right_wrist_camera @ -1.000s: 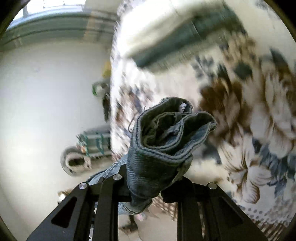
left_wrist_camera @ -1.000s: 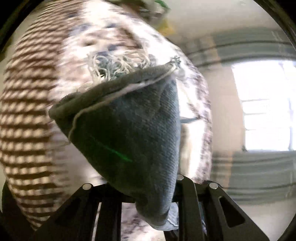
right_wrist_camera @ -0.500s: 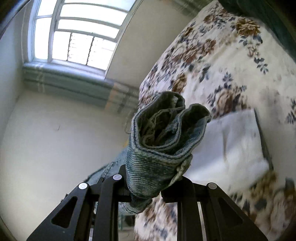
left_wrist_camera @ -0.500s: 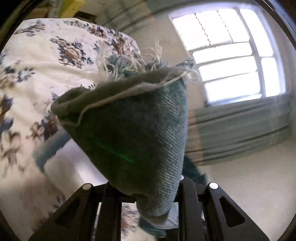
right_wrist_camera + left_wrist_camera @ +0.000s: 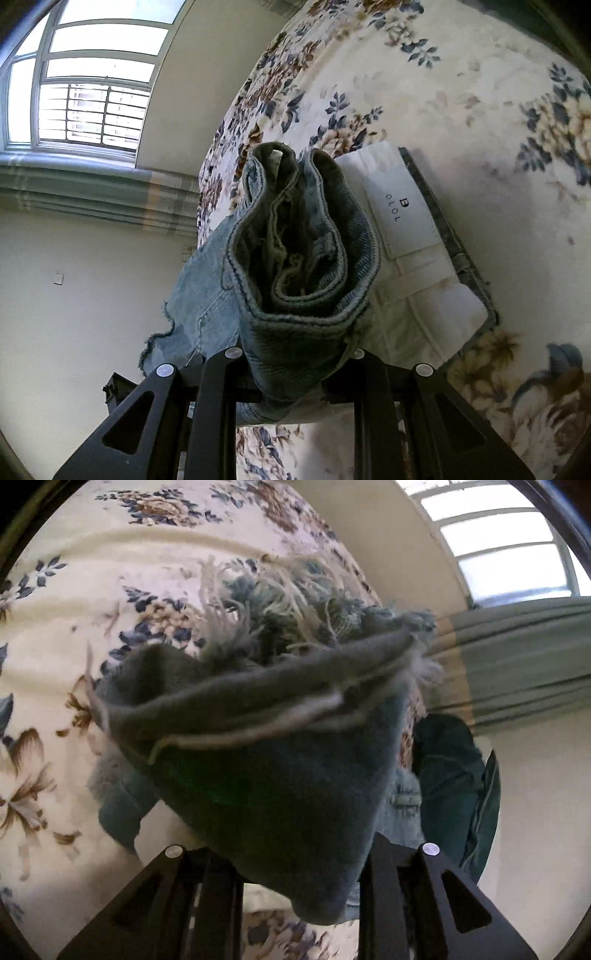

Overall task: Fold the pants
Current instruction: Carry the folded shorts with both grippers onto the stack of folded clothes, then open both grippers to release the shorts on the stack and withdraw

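The pants are blue denim jeans. My left gripper is shut on a bunched piece of the jeans with a frayed, fringed hem at its top; the cloth fills the middle of the left wrist view. My right gripper is shut on a thick rolled fold of the jeans with stitched seams. More denim hangs down to its left, over the bed's edge. Both grippers hold the cloth above a floral bedspread.
A folded white garment with a label lies on the bedspread, just right of my right gripper. A dark green cloth hangs at the right of the left view. A window and grey curtains are behind.
Both views have swung from the blurred bedspread toward the window and settled. The folded white garment is now close under my right gripper. Both grips on the jeans are unchanged.
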{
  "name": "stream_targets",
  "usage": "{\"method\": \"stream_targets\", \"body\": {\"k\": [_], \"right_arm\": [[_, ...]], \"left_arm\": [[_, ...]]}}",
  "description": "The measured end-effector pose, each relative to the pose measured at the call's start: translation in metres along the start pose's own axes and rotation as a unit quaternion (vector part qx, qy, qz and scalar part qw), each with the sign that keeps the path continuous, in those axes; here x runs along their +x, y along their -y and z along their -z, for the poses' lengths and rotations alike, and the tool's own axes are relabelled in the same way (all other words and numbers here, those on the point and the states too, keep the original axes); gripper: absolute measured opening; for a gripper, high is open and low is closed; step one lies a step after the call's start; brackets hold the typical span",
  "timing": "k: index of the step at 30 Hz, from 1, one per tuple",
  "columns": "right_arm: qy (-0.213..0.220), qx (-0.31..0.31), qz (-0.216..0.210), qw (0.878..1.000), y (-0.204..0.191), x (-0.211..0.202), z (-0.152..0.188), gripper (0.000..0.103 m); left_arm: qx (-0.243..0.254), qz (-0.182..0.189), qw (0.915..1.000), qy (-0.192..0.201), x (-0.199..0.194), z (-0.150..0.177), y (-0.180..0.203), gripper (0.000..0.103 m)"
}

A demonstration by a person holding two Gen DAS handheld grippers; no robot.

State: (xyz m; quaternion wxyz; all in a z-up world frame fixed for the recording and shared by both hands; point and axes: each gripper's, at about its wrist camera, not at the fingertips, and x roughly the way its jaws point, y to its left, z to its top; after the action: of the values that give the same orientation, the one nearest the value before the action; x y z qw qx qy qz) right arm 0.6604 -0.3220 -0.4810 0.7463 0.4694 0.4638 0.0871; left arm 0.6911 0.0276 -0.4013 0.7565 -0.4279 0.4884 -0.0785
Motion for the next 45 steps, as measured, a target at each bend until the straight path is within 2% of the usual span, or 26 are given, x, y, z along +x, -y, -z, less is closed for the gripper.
{"method": "stream_targets", "body": {"k": [1,2,4,6,7,8,9,12,14,16,17,19,21,22,25,31,35,40,45], "right_arm": [[-0.007,0.003,0.009,1.0,-0.001,0.0,-0.001,0.028],[-0.016,0.007,0.016,1.0,0.001,0.003,-0.003,0.03],[-0.03,0.004,0.039,0.999,0.003,-0.001,-0.003,0.036],[-0.031,-0.012,0.06,0.998,0.002,-0.005,0.001,0.039],[-0.031,-0.029,0.082,0.996,-0.005,-0.01,0.003,0.045],[-0.031,-0.039,0.094,0.994,-0.009,-0.014,0.006,0.048],[-0.031,-0.047,0.105,0.993,-0.013,-0.021,0.011,0.049],[-0.02,-0.09,0.156,0.983,-0.036,-0.04,0.025,0.061],[-0.001,-0.143,0.209,0.968,-0.063,-0.057,0.04,0.084],[0.024,-0.193,0.256,0.947,-0.089,-0.073,0.055,0.098],[0.035,-0.21,0.274,0.938,-0.101,-0.08,0.062,0.101],[0.053,-0.239,0.307,0.92,-0.123,-0.096,0.076,0.101],[0.069,-0.262,0.325,0.906,-0.144,-0.115,0.09,0.102],[0.079,-0.274,0.335,0.898,-0.155,-0.127,0.098,0.102],[0.1,-0.291,0.332,0.892,-0.184,-0.165,0.118,0.102],[0.138,-0.311,0.31,0.888,-0.231,-0.261,0.167,0.102],[0.159,-0.327,0.294,0.884,-0.254,-0.324,0.209,0.102],[0.184,-0.354,0.27,0.876,-0.279,-0.403,0.267,0.102],[0.195,-0.376,0.25,0.871,-0.295,-0.466,0.32,0.102]], "left_arm": [[0.001,-0.004,1.0,-0.008,-0.004,-0.011,-0.002,0.02],[-0.001,-0.005,0.9999,-0.015,-0.006,-0.009,-0.004,0.021],[-0.002,-0.026,0.9991,-0.033,-0.012,-0.017,-0.003,0.026],[0.023,-0.053,0.9977,-0.035,-0.023,-0.015,0.013,0.036],[0.039,-0.063,0.9967,-0.032,-0.029,-0.016,0.018,0.043],[0.067,-0.089,0.9936,-0.019,-0.037,-0.016,0.026,0.069],[0.086,-0.105,0.9907,-0.01,-0.043,-0.016,0.03,0.089],[0.146,-0.155,0.9769,0.016,-0.064,-0.013,0.046,0.09],[0.171,-0.178,0.9687,0.028,-0.072,-0.013,0.044,0.09],[0.199,-0.206,0.9574,0.04,-0.085,-0.007,0.047,0.09],[0.213,-0.219,0.951,0.046,-0.093,-0.001,0.05,0.09],[0.237,-0.241,0.9395,0.054,-0.108,0.01,0.059,0.09],[0.261,-0.26,0.9272,0.067,-0.129,0.025,0.074,0.091],[0.268,-0.264,0.9239,0.071,-0.135,0.028,0.079,0.091],[0.294,-0.276,0.9108,0.089,-0.172,0.056,0.101,0.091],[0.321,-0.273,0.8981,0.125,-0.253,0.111,0.138,0.091],[0.345,-0.264,0.8865,0.159,-0.315,0.152,0.159,0.091],[0.358,-0.25,0.88,0.186,-0.376,0.201,0.175,0.091],[0.362,-0.24,0.8775,0.203,-0.428,0.245,0.182,0.091]]}}
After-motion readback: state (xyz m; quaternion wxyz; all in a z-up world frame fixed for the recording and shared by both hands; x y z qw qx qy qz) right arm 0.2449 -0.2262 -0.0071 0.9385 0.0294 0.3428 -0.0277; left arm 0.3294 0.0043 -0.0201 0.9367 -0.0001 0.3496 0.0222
